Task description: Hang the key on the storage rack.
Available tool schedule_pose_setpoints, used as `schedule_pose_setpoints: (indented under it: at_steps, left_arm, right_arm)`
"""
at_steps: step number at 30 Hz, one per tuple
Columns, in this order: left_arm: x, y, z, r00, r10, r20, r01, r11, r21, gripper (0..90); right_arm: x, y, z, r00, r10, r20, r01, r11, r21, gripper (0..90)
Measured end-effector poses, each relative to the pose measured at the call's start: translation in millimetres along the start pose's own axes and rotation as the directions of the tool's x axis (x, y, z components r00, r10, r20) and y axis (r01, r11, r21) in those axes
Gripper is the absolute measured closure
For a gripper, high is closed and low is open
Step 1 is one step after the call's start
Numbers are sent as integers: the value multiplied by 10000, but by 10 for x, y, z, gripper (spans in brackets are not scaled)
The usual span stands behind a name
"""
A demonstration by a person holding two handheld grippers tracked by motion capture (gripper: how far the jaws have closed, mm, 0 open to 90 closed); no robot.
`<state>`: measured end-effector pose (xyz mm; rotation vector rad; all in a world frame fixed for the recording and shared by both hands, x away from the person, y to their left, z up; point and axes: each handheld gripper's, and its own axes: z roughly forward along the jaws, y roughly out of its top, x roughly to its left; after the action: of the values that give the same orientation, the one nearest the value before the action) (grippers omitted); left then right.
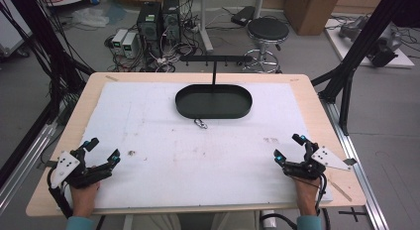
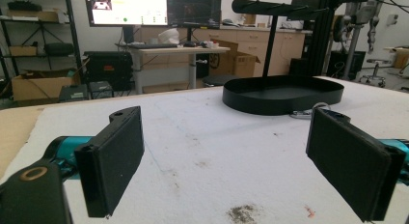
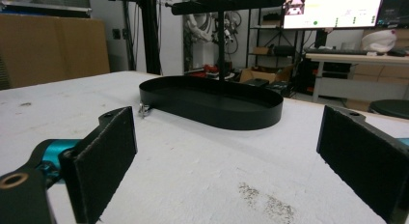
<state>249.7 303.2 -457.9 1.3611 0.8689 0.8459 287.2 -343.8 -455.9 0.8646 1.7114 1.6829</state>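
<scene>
A black oval tray [image 1: 213, 102] with an upright post and a crossbar of hooks [image 1: 216, 58] stands at the far middle of the white mat [image 1: 163, 150]. A small metal clasp [image 1: 200, 123] lies on the mat just in front of the tray. My left gripper [image 1: 103, 150] rests at the near left, open and empty. At the near right my right gripper [image 1: 288, 147] is open and empty too. The tray [image 2: 282, 94] and the clasp [image 2: 304, 113] lie ahead of the left gripper [image 2: 231, 161]. The right gripper [image 3: 226, 161] also faces the tray [image 3: 212, 105], with the clasp [image 3: 143, 109] at its left edge.
The mat covers a wooden table [image 1: 317, 111]. Small dark stains [image 1: 131, 152] mark the mat near the left gripper. Black frame posts [image 1: 366, 36] stand at both sides, and a stool [image 1: 267, 31] and computers [image 1: 157, 22] are on the floor beyond.
</scene>
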Motion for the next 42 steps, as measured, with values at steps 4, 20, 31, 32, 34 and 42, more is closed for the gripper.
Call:
schedule_pose_setpoints:
  at_steps: [4,20,31,32,34,42]
  left_arm:
    - [-4,0,4,10000,-19,4,19,10000,-12,137]
    - [3,2,6,10000,-52,-10,52,10000,59,137]
    - [10,3,12,9999,-134,-24,134,9999,71,137]
    - [11,3,13,9999,-148,-17,148,9999,73,137]
    - [13,4,14,9999,-167,-28,167,9998,111,137]
    - [11,4,17,9999,-167,-16,168,9998,103,137]
  right_arm:
    - [-10,79,66,9997,-133,-203,141,9992,371,63]
    - [73,815,684,9803,-608,-1878,967,9773,1884,63]
    - [254,1145,1397,9346,-883,-3446,2118,9164,3396,64]
    - [254,1145,1397,9346,-883,-3446,2118,9164,3396,64]
    - [281,1177,1478,9294,-879,-3583,2223,9085,3538,64]
    - [389,1275,1886,9046,-705,-4203,2587,8746,4101,64]
